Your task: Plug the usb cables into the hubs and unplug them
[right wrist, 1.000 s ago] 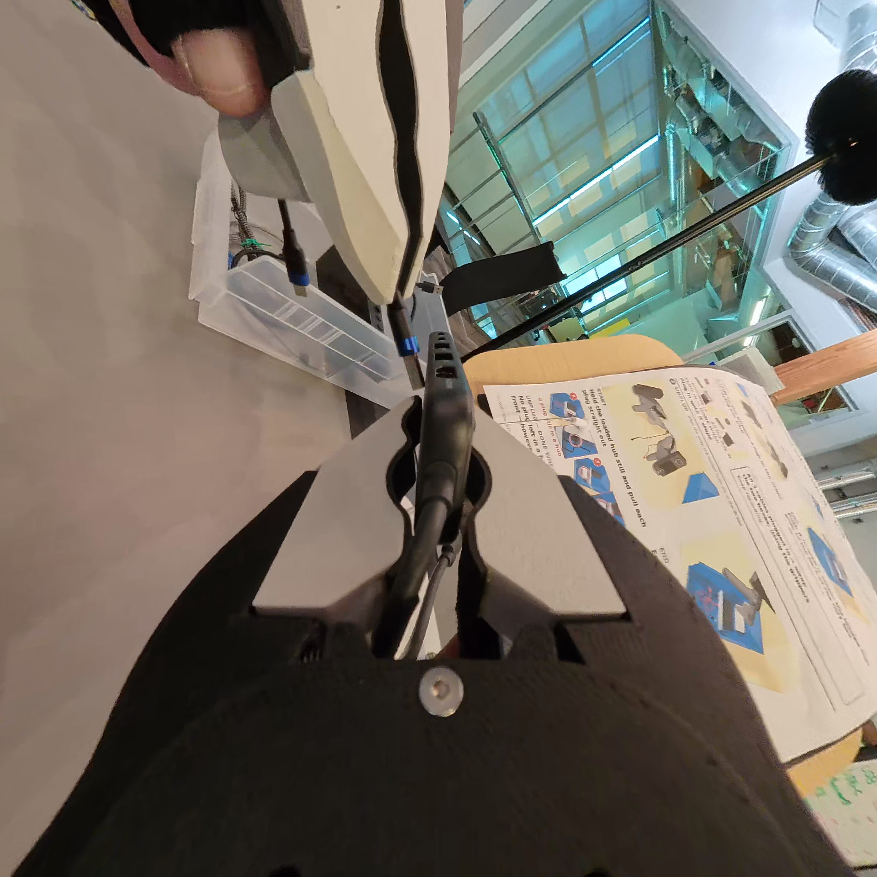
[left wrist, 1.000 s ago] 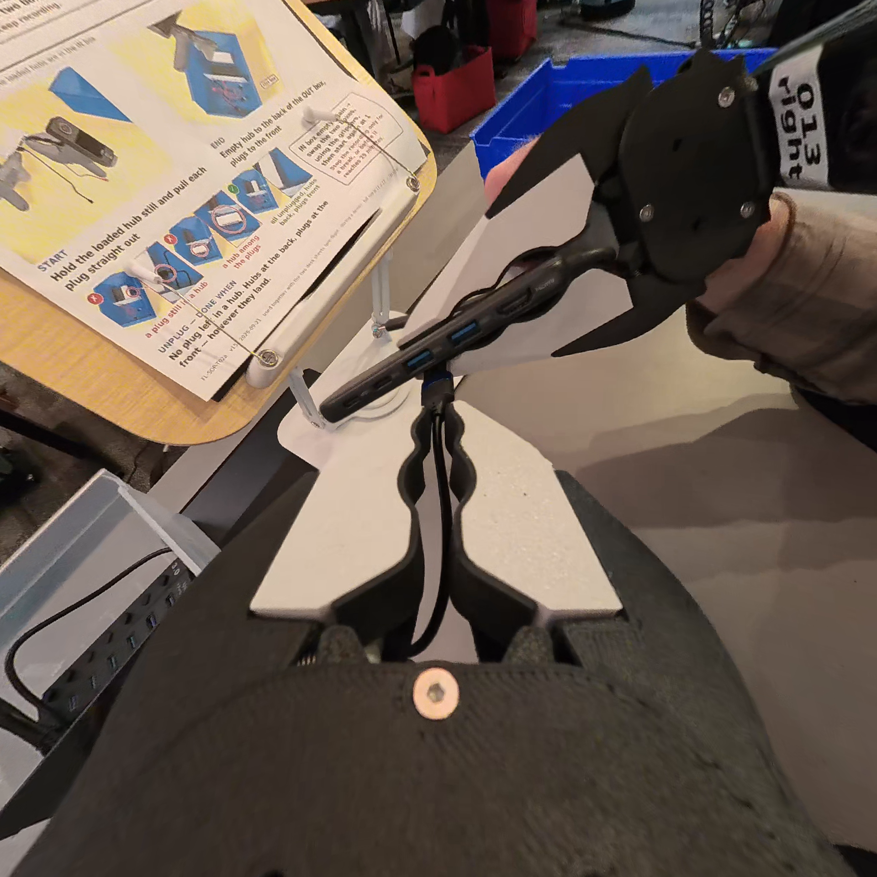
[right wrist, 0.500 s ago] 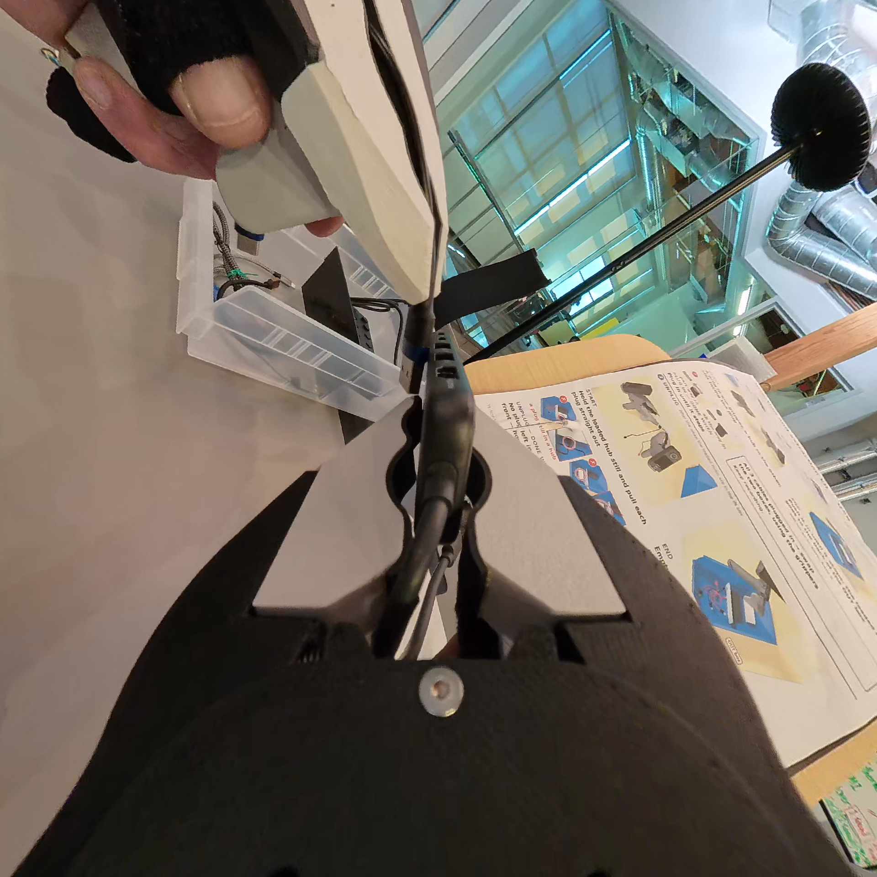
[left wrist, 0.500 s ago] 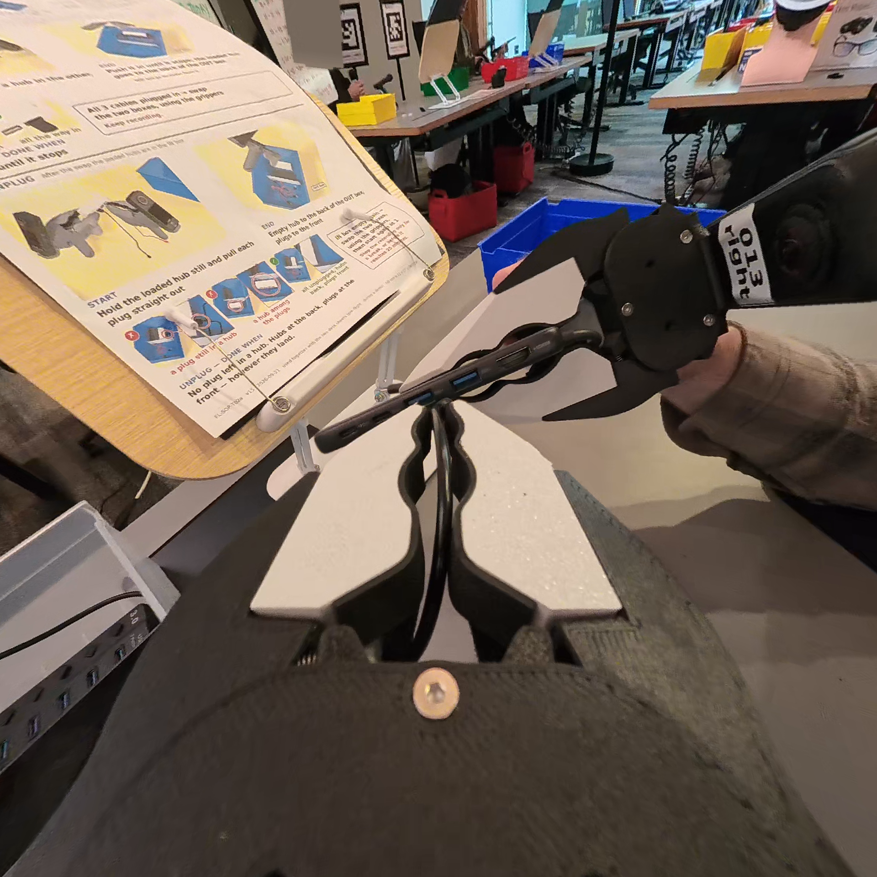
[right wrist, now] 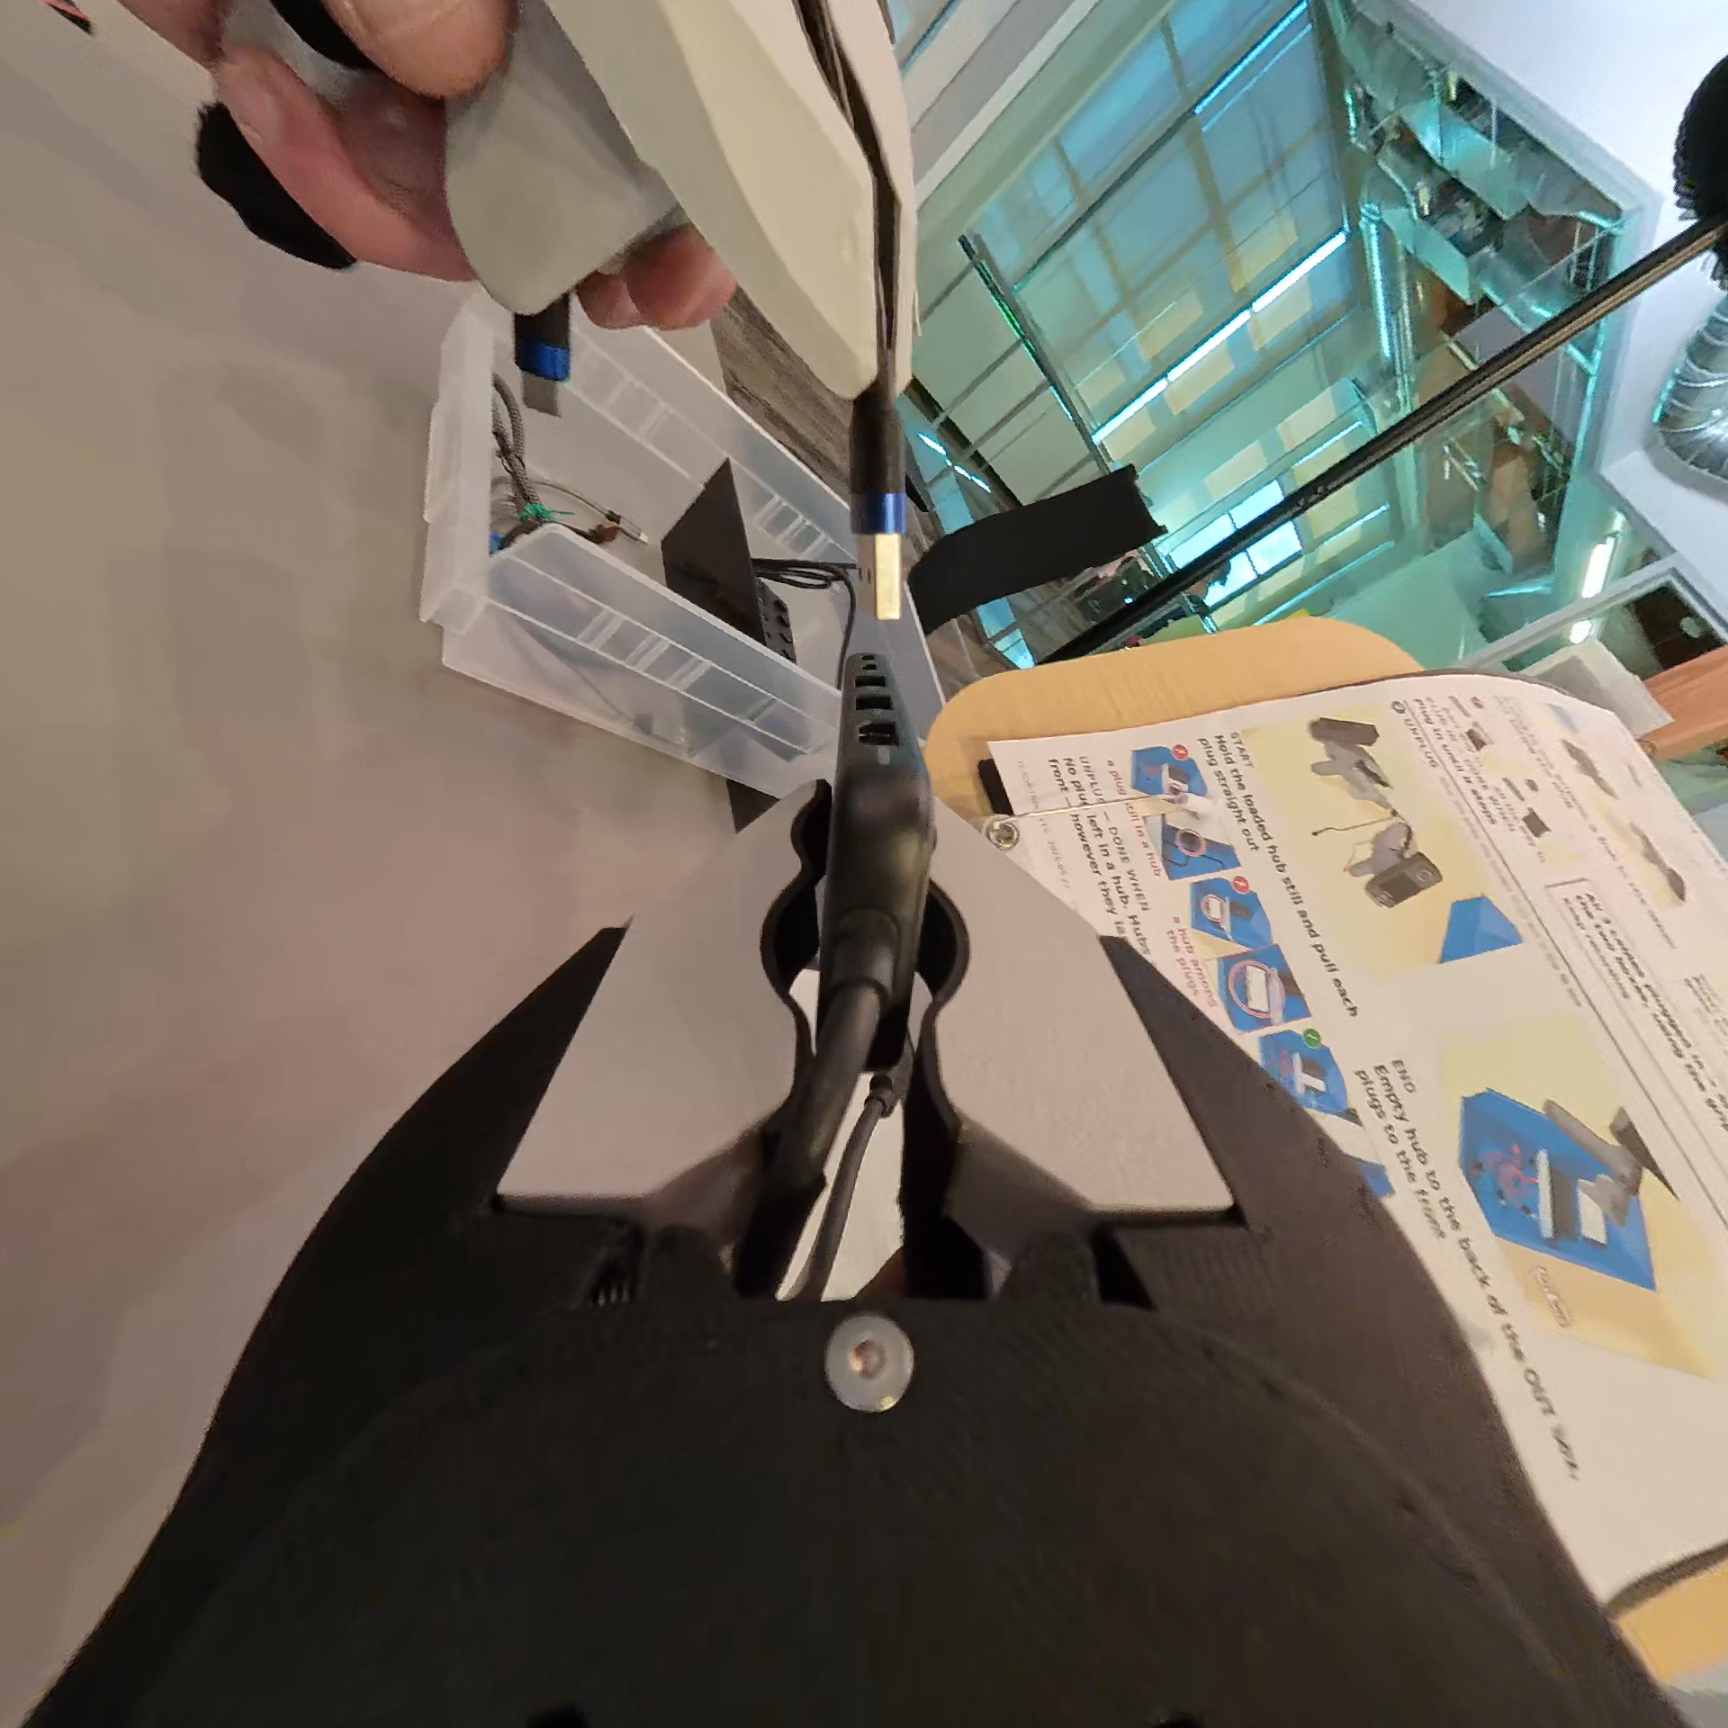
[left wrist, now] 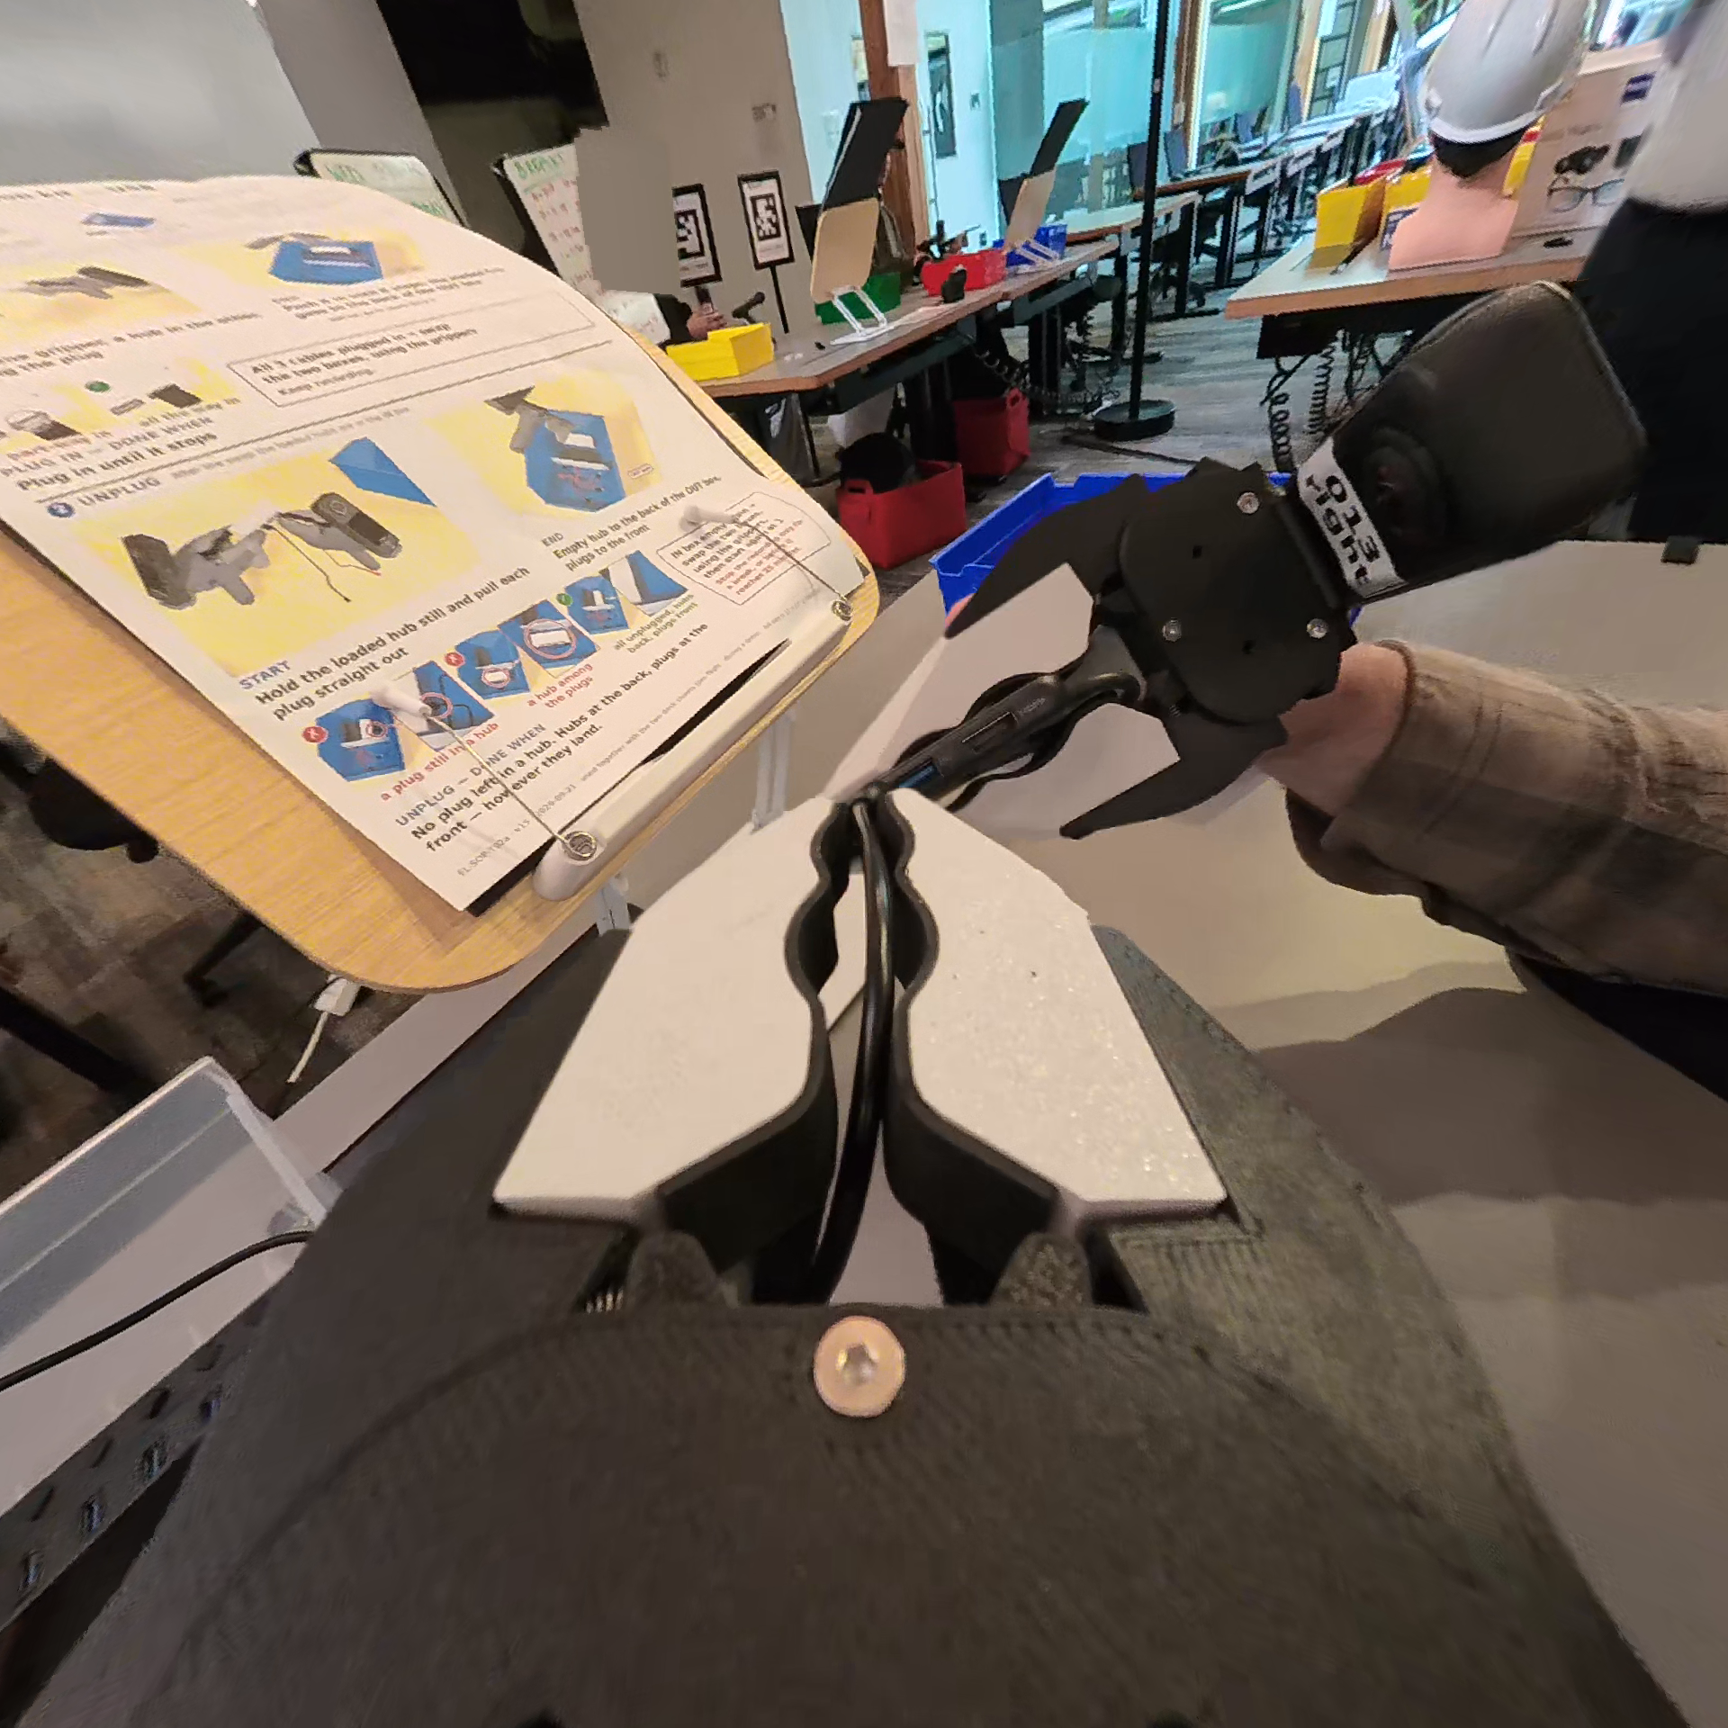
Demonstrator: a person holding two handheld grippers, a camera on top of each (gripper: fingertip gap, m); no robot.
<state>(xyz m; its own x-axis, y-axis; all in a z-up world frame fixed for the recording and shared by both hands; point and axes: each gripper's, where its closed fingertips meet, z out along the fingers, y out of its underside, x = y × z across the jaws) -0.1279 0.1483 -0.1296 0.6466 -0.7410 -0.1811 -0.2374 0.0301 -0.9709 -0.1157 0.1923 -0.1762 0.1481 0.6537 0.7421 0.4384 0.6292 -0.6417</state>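
My left gripper (left wrist: 865, 809) is shut on a black USB cable (left wrist: 871, 982) that runs back between its fingers. In the right wrist view the left gripper (right wrist: 874, 369) hangs at the top, and the cable's plug (right wrist: 881, 580), metal with a blue ring, sticks out below it. My right gripper (right wrist: 874, 804) is shut on a slim black hub (right wrist: 879, 795). The hub's ported end points up at the plug, with a small gap between them. In the left wrist view the hub (left wrist: 991, 743) lies just beyond my left fingertips, held from the right.
An instruction sheet (left wrist: 374, 524) on a wooden stand stands to the left. A clear plastic box (right wrist: 598, 636) with cables sits on the grey table (left wrist: 1496, 1169). A blue bin (left wrist: 991, 552) is behind the right gripper. A power strip (left wrist: 122, 1459) lies at lower left. Left tips to right tips: about 7 cm.
The plug was seated in the hub one second ago. It has come out, and the left gripper with the cable has drawn away from the hub. Both grippers have tilted upward.
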